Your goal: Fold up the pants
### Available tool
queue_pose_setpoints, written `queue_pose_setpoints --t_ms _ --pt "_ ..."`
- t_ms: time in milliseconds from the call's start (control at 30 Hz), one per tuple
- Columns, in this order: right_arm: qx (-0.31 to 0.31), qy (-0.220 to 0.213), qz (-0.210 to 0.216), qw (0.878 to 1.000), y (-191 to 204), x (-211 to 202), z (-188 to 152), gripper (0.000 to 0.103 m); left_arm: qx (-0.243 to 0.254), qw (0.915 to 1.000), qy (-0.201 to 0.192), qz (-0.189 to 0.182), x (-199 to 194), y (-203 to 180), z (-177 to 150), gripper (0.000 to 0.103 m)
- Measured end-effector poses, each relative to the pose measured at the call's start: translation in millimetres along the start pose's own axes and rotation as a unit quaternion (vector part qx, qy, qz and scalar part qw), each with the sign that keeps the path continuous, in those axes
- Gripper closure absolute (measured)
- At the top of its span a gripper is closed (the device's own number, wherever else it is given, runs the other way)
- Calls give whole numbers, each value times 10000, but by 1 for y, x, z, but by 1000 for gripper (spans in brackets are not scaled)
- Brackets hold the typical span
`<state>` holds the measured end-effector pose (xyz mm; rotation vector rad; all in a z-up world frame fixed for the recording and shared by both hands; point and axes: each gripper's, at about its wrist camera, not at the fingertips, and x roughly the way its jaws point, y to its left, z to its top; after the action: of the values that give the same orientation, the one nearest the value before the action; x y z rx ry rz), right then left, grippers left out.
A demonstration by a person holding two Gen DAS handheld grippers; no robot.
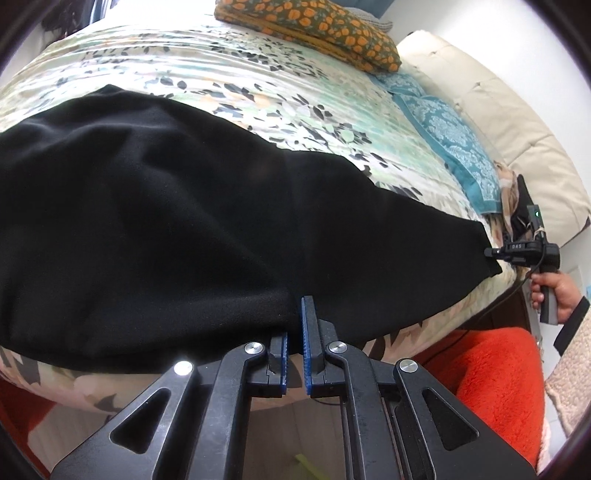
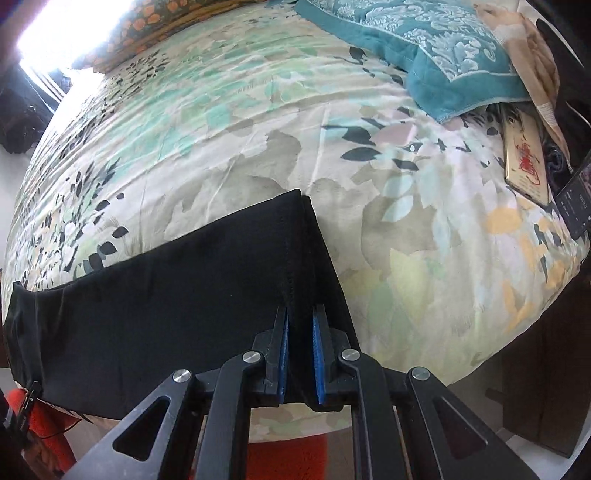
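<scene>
Black pants (image 1: 155, 206) lie spread along the near edge of a bed with a floral sheet (image 1: 258, 74). My left gripper (image 1: 295, 325) is shut on the near edge of the pants, cloth pinched between its blue pads. My right gripper (image 2: 300, 332) is shut on the hem end of the pants (image 2: 184, 295), the fabric running between its blue pads (image 2: 318, 354). In the left wrist view the right gripper (image 1: 491, 253) shows at the far right, held by a hand, clamped on the pants' leg end.
A folded orange-flowered cloth (image 1: 317, 29) lies at the far side of the bed. A teal patterned pillow (image 2: 436, 55) and a phone (image 2: 526, 158) lie near the right end. A cream headboard (image 1: 517, 140) lies beyond. An orange-red rug (image 1: 491, 373) covers the floor below.
</scene>
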<state>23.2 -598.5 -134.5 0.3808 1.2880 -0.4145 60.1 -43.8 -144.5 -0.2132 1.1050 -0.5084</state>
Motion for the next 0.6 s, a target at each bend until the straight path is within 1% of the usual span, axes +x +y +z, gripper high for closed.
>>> queue_pose_setpoints --t_ms 67,133,200,233,267,300,333,367,400,467,500,533,600 --pt "68 83 23 9999 -2 10 -2 91 44 10000 34 11 1 -1 -1 99" --pt "207 73 103 9997 -7 13 -3 89 78 9999 135 7 2 -2 0 98" --pt "303 64 260 9992 -12 14 -3 82 64 9994 330 91 0 0 -2 92" --pt "315 36 261 9992 -13 12 -4 71 68 9991 401 143 -4 0 -4 90" --pt "307 -20 126 9994 -14 7 -6 61 102 9989 413 191 -13 -1 -7 85" --pt "272 -113 -136 9995 -13 0 -8 45 165 9989 368 236 -23 -2 -10 75" --pt "209 -285 -343 9988 -11 -10 -10 43 235 9991 261 246 -34 -4 -11 68" --pt "124 -484 -425 9978 -7 -22 -12 43 283 9993 92 243 -46 -4 -11 52" --pt "43 -665 -421 9969 0 -34 -16 43 299 9991 -142 258 -57 -3 -7 38" --pt "-28 -916 -253 9955 17 -56 -21 43 244 9970 -619 391 -71 8 9 28" --pt "-46 -1022 -94 9947 28 -64 -25 40 176 9957 -757 501 -71 16 19 28" --pt "-74 -1099 99 9939 43 -71 -29 36 81 9951 -764 627 -67 28 31 28" --pt "-162 -1198 475 9915 78 -76 -37 32 94 9936 -554 980 -49 51 47 31"
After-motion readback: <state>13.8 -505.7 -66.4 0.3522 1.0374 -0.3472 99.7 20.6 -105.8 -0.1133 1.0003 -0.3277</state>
